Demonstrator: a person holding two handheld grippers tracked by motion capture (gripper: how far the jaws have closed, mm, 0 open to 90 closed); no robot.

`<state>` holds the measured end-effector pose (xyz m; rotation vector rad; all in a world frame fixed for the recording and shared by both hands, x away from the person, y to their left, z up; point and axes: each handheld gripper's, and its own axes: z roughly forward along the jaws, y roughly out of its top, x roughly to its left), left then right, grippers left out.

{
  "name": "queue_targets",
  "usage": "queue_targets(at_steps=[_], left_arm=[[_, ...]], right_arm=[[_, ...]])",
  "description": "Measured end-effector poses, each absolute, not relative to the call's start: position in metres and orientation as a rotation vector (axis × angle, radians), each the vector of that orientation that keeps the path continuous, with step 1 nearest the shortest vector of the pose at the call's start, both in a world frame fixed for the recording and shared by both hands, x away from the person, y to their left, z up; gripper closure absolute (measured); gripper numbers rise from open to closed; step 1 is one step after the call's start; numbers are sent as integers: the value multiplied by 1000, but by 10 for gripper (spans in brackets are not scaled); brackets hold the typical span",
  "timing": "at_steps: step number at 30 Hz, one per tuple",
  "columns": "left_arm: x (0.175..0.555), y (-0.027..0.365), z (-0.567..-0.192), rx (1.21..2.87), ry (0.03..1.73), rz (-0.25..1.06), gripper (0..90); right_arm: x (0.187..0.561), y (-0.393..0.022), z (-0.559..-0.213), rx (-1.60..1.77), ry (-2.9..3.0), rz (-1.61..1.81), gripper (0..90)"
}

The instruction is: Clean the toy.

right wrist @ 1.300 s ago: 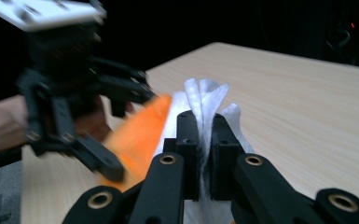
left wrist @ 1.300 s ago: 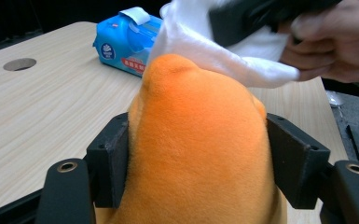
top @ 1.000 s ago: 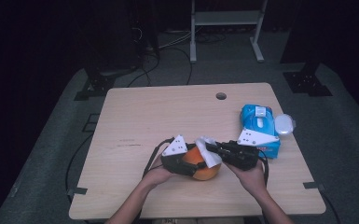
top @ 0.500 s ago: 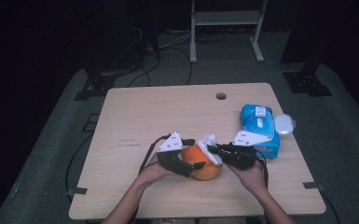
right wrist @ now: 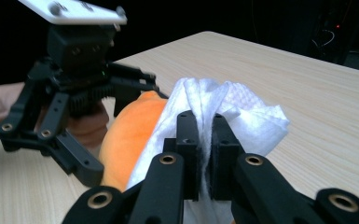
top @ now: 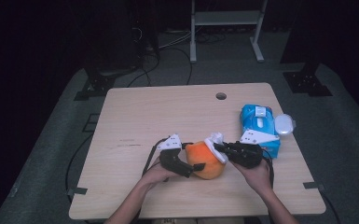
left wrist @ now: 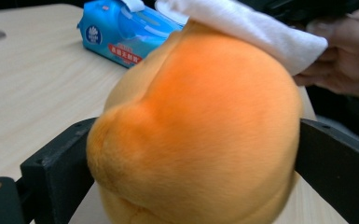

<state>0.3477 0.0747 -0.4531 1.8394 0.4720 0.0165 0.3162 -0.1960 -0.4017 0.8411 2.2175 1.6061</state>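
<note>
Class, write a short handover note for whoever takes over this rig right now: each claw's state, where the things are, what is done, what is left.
Left claw: jaws have just been opening, now wide on either side of the orange plush toy, which sits on the table.
Right claw: shut on the white wipe, laid on the toy's top.
Blue wipe pack: at the table's right.
Done: wipe pulled out and on the toy.
Left: probably the wiping.
</note>
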Motion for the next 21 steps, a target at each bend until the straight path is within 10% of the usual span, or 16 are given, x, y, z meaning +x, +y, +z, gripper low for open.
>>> queue_targets(at_steps=[6,21], left_arm=[[336,73,-429,1866,440,119,281],[333,76,-415,1903,457,176,309]], right_arm=[[315,-200,-396,843,2162,1640,839],[303,-175,-391,724,2203,1698,840]])
